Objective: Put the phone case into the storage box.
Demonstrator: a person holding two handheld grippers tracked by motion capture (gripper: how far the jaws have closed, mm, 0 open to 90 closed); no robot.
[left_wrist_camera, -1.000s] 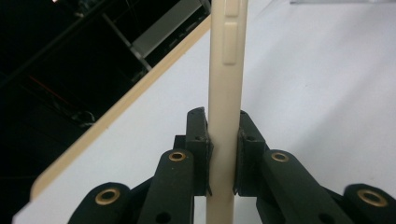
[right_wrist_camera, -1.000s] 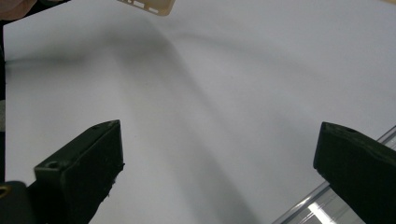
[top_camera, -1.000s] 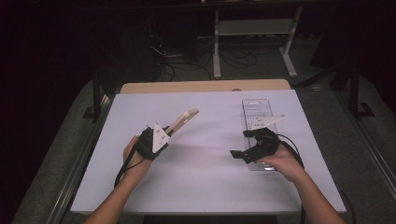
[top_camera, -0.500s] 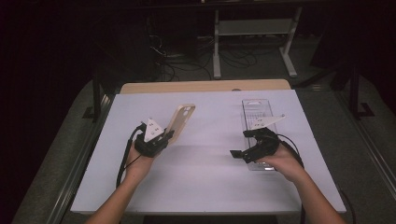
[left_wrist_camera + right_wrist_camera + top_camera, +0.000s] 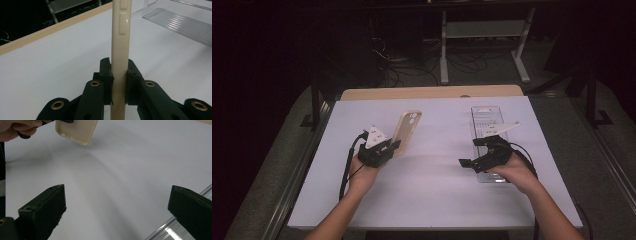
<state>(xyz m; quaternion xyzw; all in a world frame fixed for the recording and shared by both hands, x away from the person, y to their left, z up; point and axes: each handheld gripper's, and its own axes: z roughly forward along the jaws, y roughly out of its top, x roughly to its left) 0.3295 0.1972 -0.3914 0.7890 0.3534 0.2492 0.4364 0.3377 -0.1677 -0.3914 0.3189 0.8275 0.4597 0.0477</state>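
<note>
A cream phone case [image 5: 406, 130] stands tilted above the white table [image 5: 432, 190], its camera cutout at the top. My left gripper [image 5: 391, 146] is shut on its lower end. In the left gripper view the case [image 5: 121, 37] rises edge-on, with my left gripper [image 5: 119, 68] pressing both pads on its sides. My right gripper [image 5: 473, 152] rests open at the near end of a clear plastic tray [image 5: 487, 117]. In the right gripper view my right gripper [image 5: 117, 202] has its jaws wide apart over bare table, with the case [image 5: 76, 130] at the top.
A wooden strip [image 5: 432, 92] runs along the table's far edge. Beyond it the dark floor holds a white frame [image 5: 484, 30] and cables. The tray's ribbed floor [image 5: 180, 23] lies to the right of the held case. A hand [image 5: 15, 128] grips the other tool.
The left hand has rolled the case from a flatter, edge-on pose to a steeper one with its broad face toward the high camera. The right hand has not moved.
</note>
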